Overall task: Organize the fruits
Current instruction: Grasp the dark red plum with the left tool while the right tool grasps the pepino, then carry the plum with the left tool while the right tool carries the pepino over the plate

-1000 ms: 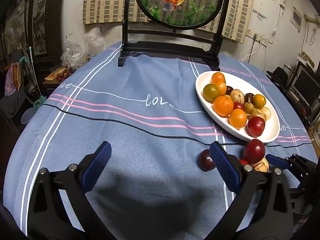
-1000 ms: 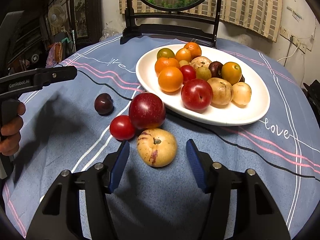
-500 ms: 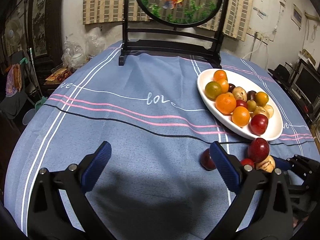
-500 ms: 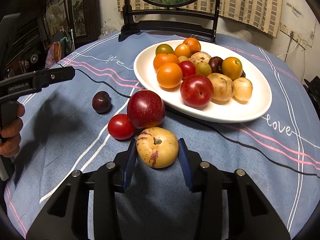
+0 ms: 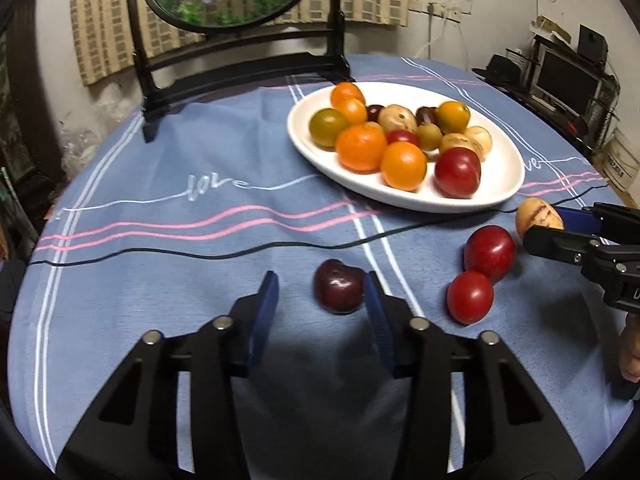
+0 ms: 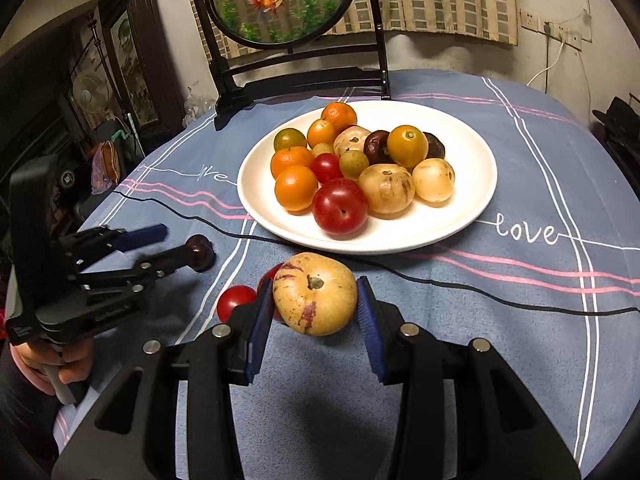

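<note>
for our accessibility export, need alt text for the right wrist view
The right gripper holds a yellow purple-streaked fruit over a blue tablecloth, near a white plate piled with fruit. At left, the left gripper reaches a dark plum.

Dim indoor light from above — soft dark shadows pool on the surface (image 5: 168, 208) under each hand-held gripper. Left view slightly motion-blurred; fisheye bending and black vignette at edges.

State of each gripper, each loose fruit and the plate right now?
left gripper: open, jaws just closing around dark plum, one pad still clear
right gripper: just closed, shut on yellow streaked fruit
dark plum: resting on cloth
red plum: loose on cloth
tomato: loose, beside red plum
plate: holding fruit
</note>
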### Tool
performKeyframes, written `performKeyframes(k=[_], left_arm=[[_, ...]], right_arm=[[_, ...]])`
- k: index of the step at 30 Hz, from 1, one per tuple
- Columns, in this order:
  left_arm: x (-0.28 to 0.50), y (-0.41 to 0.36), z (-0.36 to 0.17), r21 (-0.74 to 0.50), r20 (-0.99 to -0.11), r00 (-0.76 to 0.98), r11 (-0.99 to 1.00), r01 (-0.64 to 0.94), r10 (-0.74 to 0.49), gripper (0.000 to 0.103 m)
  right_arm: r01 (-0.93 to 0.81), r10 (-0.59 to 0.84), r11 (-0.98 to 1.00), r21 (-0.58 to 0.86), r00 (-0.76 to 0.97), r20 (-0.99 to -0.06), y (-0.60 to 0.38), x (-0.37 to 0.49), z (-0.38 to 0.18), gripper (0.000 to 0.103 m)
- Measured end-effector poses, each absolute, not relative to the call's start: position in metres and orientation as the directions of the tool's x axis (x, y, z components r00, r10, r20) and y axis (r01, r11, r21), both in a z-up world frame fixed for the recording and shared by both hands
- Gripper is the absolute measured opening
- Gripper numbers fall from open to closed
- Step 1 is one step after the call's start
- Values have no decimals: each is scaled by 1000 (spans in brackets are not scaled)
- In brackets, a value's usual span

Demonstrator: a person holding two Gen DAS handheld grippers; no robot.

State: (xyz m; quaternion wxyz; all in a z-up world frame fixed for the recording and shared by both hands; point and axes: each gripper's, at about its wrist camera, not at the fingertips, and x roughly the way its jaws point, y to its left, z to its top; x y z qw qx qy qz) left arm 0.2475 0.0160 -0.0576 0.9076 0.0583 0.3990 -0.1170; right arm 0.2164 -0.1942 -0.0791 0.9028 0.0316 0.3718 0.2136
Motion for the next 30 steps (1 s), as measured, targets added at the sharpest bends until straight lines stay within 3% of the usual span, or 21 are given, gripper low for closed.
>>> performKeyframes(k=[5, 12, 30], left_arm=[[249, 9, -59, -4, -741, 642, 957, 290, -198, 43], [253, 7, -65, 12, -751, 636, 959, 281, -177, 35], [255, 12, -67, 5, -766, 623, 967, 254, -160, 31]], right_arm=[[-357, 409, 907, 221, 629, -661, -195, 218, -79, 42], [-348, 400, 912, 219, 629, -666, -196, 218, -79, 42], [-340, 383, 918, 202, 637, -669, -197, 218, -81, 42]])
